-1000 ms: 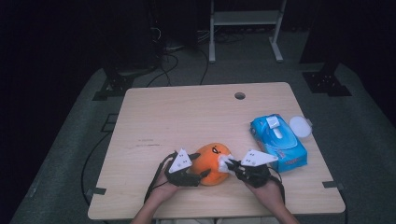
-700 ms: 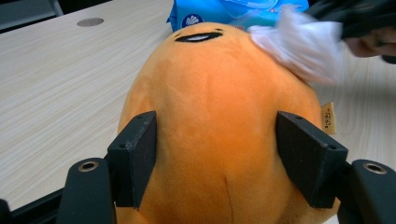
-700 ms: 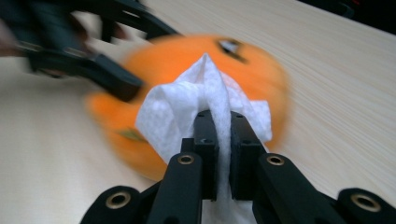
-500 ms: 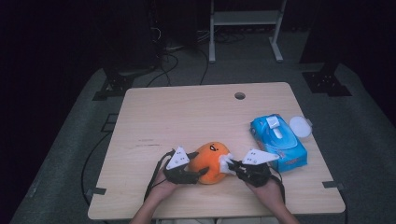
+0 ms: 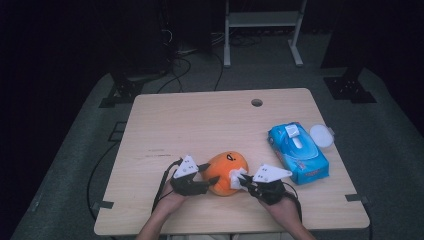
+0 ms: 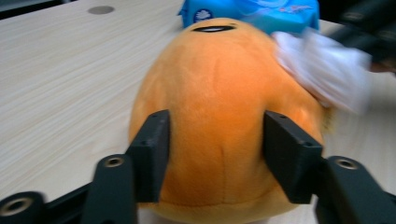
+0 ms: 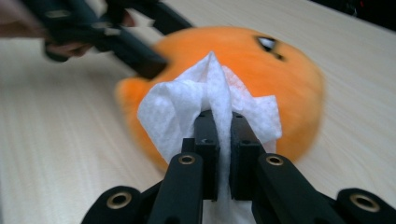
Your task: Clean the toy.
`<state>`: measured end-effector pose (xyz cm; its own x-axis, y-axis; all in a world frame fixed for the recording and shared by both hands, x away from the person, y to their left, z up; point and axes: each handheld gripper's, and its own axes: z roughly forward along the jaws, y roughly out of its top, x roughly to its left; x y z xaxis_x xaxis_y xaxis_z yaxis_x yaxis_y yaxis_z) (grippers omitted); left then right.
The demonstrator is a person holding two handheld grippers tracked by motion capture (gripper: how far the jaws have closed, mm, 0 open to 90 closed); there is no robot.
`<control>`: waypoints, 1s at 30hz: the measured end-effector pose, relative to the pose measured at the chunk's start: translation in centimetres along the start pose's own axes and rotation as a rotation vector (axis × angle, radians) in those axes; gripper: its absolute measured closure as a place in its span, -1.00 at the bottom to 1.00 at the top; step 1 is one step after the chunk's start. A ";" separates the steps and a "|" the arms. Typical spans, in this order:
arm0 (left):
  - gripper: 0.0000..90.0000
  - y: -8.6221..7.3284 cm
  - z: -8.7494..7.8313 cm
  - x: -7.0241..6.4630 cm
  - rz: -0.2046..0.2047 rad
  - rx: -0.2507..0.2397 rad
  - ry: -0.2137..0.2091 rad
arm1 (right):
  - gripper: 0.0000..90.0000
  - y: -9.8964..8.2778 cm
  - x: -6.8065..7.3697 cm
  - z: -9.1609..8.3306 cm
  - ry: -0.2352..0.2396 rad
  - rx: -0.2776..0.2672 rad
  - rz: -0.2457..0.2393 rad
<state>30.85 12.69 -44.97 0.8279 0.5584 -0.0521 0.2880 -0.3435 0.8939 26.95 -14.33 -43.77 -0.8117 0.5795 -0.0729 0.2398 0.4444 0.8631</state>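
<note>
Two grippers are working on one orange plush toy at the near edge of the desk [image 5: 165,125].

Going left to right: the left gripper [image 5: 207,177] is clamping the orange plush toy [image 5: 226,171], its jaws having just been closing and now pressing into the toy's soft sides, as the left gripper view makes plain. The toy is sitting on the desk between the two grippers, face side turned away from the person. The right gripper [image 5: 239,180] is pinching a white wet wipe [image 7: 210,100] tight between nearly closed jaws and pressing it against the toy's flank. Further right, the blue wipes pack [image 5: 298,151] is lying beside its round white lid [image 5: 321,135]. Judging by this, the wipe is already pulled and the wiping is underway; the rest of the toy's surface probably remains to be cleaned.
</note>
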 end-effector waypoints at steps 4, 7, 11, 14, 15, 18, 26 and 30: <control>-0.01 -0.1 0.2 0.2 -0.012 -0.005 -0.001 | 0.86 0.4 2.0 0.8 0.024 0.023 -0.078; -0.05 -0.1 0.2 0.7 -0.040 -0.016 -0.013 | 0.86 0.6 1.1 0.7 0.020 0.012 -0.030; -0.13 -0.2 0.5 0.9 -0.078 -0.029 -0.023 | 0.86 0.2 -0.2 0.3 -0.017 0.009 0.021; -0.14 -0.3 0.7 1.0 -0.081 -0.031 -0.019 | 0.86 0.4 0.7 0.9 0.016 0.004 0.025; -0.14 -0.3 0.7 1.1 -0.088 -0.033 -0.022 | 0.86 0.6 1.9 1.6 0.066 0.021 -0.014; -0.12 -0.2 0.6 1.0 -0.069 -0.024 -0.012 | 0.86 0.8 2.8 2.2 0.067 0.041 -0.067; -0.09 -0.3 0.8 0.8 -0.047 -0.018 -0.022 | 0.86 0.6 -2.2 -0.4 -0.084 -0.029 0.060; -0.27 -0.1 0.6 0.9 -0.095 -0.033 -0.028 | 0.86 -0.4 -1.6 0.7 -0.076 0.005 0.053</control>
<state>31.83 12.74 -45.38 0.8110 0.5655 -0.1497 0.3503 -0.2646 0.8985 28.55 -14.91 -44.33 -0.7550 0.6525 -0.0646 0.2845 0.4147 0.8643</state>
